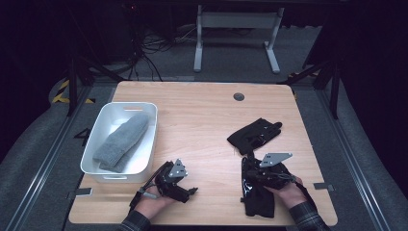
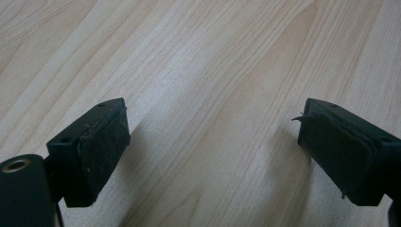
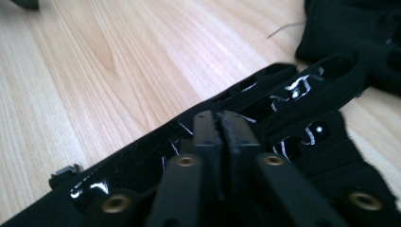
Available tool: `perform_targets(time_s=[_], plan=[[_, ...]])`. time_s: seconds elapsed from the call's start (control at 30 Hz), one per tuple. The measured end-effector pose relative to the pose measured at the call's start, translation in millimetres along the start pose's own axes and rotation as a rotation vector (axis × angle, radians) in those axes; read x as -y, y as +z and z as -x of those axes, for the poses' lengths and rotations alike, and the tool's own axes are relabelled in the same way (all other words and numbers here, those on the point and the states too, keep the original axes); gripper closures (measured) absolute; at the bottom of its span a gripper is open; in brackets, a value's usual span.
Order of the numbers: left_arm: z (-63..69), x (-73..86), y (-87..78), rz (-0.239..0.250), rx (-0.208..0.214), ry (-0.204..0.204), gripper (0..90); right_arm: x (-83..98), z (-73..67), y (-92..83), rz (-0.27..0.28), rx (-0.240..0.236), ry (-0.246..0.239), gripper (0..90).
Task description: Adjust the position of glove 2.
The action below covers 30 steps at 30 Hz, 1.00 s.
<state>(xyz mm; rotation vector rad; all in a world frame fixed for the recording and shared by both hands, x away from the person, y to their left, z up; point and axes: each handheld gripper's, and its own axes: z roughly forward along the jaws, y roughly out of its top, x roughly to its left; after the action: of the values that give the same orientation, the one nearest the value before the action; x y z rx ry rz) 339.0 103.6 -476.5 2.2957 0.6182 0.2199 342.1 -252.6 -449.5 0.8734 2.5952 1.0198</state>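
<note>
A white bin at the table's left edge holds one grey knitted glove, lying lengthwise. My left gripper rests just right of the bin, its jaws spread wide over bare wood. My right gripper is nearly clenched above a black glove at the near right; whether it pinches the fabric I cannot tell. A second black glove lies just beyond.

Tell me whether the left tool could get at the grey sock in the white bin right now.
Probably yes: the left tool is open and empty beside the white bin, and the grey sock lies uncovered inside, with only the bin wall to clear.
</note>
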Motion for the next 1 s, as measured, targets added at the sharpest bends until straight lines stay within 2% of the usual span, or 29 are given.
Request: perform_targets(time_s=[0.03, 0.13, 0.2, 0.27, 0.33, 0.37, 0.43, 0.47, 0.57, 0.63, 0.67, 0.73, 0.9, 1.0], plan=[[0.0, -1.3, -0.7, -0.005, -0.004, 0.001, 13.3, 0.3, 0.8, -2.5, 0.012, 0.008, 0.004, 80.5], [0.6, -5.3, -0.4, -0.019, -0.005, -0.006, 18.7, 3.9, 6.0, -9.8, 0.042, 0.038, 0.029, 67.7], [-0.3, -7.6, -0.2, -0.013, 0.008, -0.013, 26.0, 8.5, 9.7, -14.2, 0.055, 0.086, 0.047, 57.6], [-1.9, -11.6, -0.1, -0.019, 0.026, -0.024, 31.6, 14.3, 14.7, -18.7, 0.065, 0.113, 0.069, 50.1], [-3.4, -16.8, -0.6, -0.018, 0.027, -0.023, 41.5, 21.0, 20.2, -24.0, 0.069, 0.14, 0.092, 45.3], [-5.1, -19.7, -0.7, -0.019, 0.037, -0.024, 49.9, 24.8, 23.1, -26.6, 0.07, 0.155, 0.101, 42.3], [-7.3, -25.2, -0.3, -0.01, 0.047, -0.036, 60.7, 31.8, 28.3, -30.9, 0.072, 0.184, 0.122, 40.1], [-8.4, -27.5, -0.1, -0.016, 0.053, -0.039, 71.5, 36.8, 31.8, -33.3, 0.072, 0.199, 0.134, 37.2], [-12.8, -39.4, 0.8, -0.008, 0.073, -0.044, 89.6, 47.5, 38.6, -38.1, 0.065, 0.246, 0.156, 33.5], [-14.1, -46.3, 3.3, -0.01, 0.085, -0.047, 89.9, 54.2, 43.4, -40.2, 0.062, 0.266, 0.171, 32.7], [-14.0, -50.3, 5.2, -0.01, 0.078, -0.036, 89.9, 56.3, 45.0, -40.5, 0.063, 0.272, 0.172, 31.7], [-15.2, -57.6, 9.6, -0.002, 0.094, -0.033, 90.0, 61.5, 49.7, -41.1, 0.066, 0.287, 0.181, 30.6], [-20.5, -84.6, 24.6, 0.009, 0.099, -0.001, 90.0, 67.7, 57.8, -43.0, 0.07, 0.32, 0.2, 26.4], [-27.2, -104.6, 37.2, 0.032, 0.121, 0.001, 90.0, 72.5, 62.4, -43.1, 0.095, 0.298, 0.226, 24.0]])
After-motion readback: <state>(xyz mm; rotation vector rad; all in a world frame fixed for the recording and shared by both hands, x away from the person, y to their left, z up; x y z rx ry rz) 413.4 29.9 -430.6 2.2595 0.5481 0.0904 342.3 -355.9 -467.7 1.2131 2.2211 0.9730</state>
